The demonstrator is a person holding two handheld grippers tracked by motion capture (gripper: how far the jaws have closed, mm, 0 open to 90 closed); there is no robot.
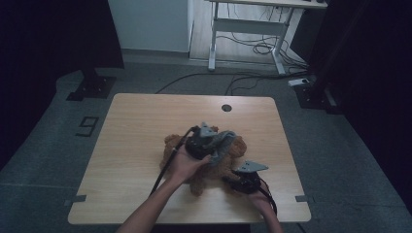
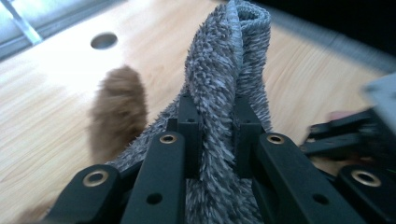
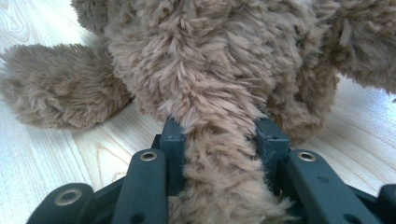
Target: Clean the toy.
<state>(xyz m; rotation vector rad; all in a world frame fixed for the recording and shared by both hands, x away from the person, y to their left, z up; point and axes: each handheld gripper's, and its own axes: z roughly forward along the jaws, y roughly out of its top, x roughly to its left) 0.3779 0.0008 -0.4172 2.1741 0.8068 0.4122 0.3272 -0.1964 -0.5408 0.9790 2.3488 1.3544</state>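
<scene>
Left tongs (image 1: 212, 145) were clamped on a grey fuzzy cloth (image 1: 222, 143), its folded pile pinched between the jaws in the left gripper view (image 2: 224, 107) and lifted over a brown plush toy (image 1: 233, 160). Right tongs (image 1: 238, 180) were closed on a furry limb of that toy, which bulged between the jaws in the right gripper view (image 3: 219, 140). That toy lay near the middle of the wooden bench (image 1: 136, 141), towards the person's side, with the cloth draped just above it.
</scene>
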